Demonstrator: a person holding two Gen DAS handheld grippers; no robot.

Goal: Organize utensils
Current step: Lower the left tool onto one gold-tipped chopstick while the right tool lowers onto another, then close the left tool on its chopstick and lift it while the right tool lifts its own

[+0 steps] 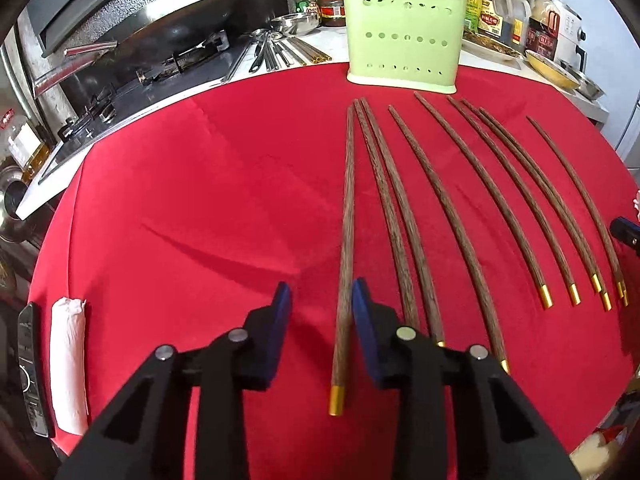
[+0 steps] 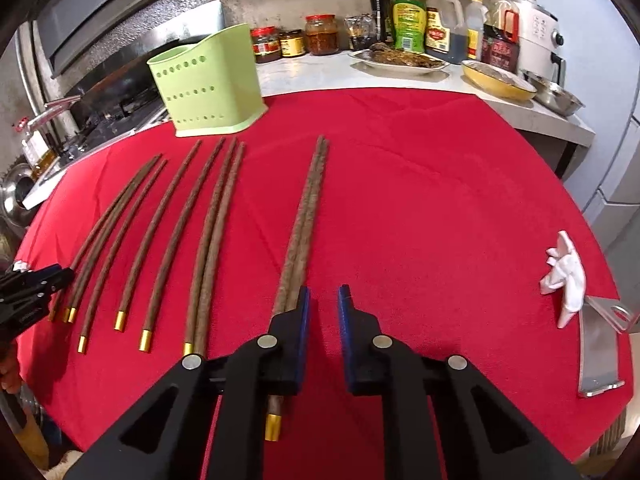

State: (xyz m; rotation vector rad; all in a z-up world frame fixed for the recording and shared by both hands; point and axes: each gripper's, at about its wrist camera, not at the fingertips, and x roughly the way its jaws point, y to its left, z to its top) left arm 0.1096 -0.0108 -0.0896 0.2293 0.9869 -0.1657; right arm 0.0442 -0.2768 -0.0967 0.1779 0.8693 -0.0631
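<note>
Nearest the left lens, the left claw (image 1: 320,300) stands partly spread over the red cloth (image 1: 200,200) on the worktop. One wooden chopstick (image 1: 346,240) runs up between its blue pads (image 1: 360,308); the right pad looks to touch the stick, the left pad stands clear, so nothing is pinched.

Across the cloth, the right claw (image 2: 323,300) is nearly pressed together, with only bare cloth in the narrow gap. A pair of chopsticks (image 2: 302,232) passes beneath its left finger and outside the gap, their gold cap (image 2: 273,427) poking out under the claw body. It grips nothing.

Beyond both claws, the other chopsticks (image 2: 168,232) lie fanned side by side, gold caps toward the cameras and thin tips pointing away. At the far edge of the cloth stands a green holder (image 2: 208,84) pierced with holes, upright and apparently empty, though its inside is hidden. Past it are jars and bottles on the counter.

Each stick should be light, stiff and thin, so little force is needed, but the round shaft will likely roll or pivot on the soft cloth. Taking hold on the thicker stretch just above the gold cap looks best, with the pads square across the wood, as the metal cap looks more slippery than the grain.
</note>
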